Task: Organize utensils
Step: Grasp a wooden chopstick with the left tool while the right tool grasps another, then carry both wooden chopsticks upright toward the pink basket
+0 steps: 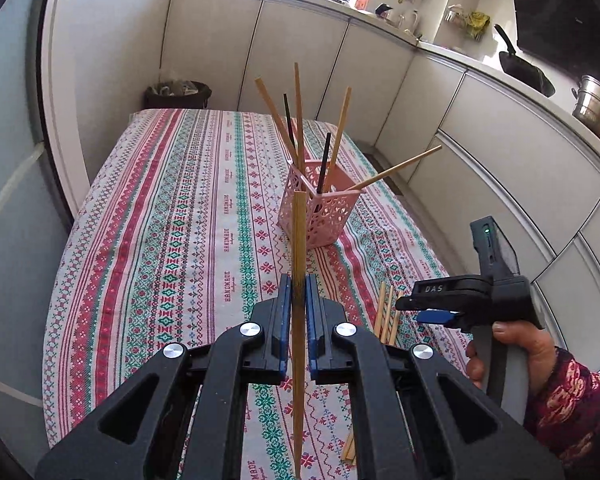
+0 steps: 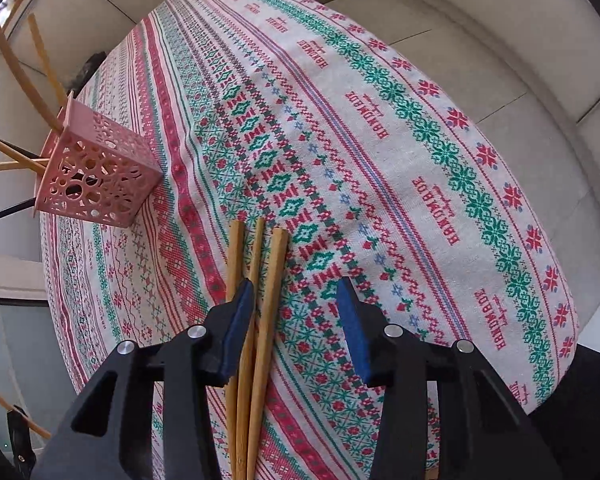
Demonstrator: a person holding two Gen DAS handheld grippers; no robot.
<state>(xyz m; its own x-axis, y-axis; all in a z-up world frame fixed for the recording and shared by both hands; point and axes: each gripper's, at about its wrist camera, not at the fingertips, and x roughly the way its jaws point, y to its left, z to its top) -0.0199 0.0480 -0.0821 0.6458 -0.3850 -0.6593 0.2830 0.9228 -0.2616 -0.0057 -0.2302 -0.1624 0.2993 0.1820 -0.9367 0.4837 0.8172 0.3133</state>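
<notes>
My left gripper (image 1: pixel 296 300) jaws pinch one stiff, light chopstick (image 1: pixel 298 248) mid-shaft, pink basket (image 1: pixel 324 208) just ahead, while my right gripper (image 2: pixel 296 320) jaws, half-wide, straddle slippery loose chopsticks (image 2: pixel 260 280) on the bench (image 2: pixel 420 160), best gripped mid-shaft.

One pink perforated plastic basket (image 1: pixel 323 208) stands on the patterned worktop (image 1: pixel 172 240) holding four light bamboo chopsticks (image 1: pixel 299 116) and two thin black chopsticks (image 1: pixel 324 162), while three more bamboo chopsticks (image 2: pixel 256 304) lie loose on the cloth and one bamboo chopstick (image 1: pixel 299 264) is gripped in the tongs (image 1: pixel 298 292).
</notes>
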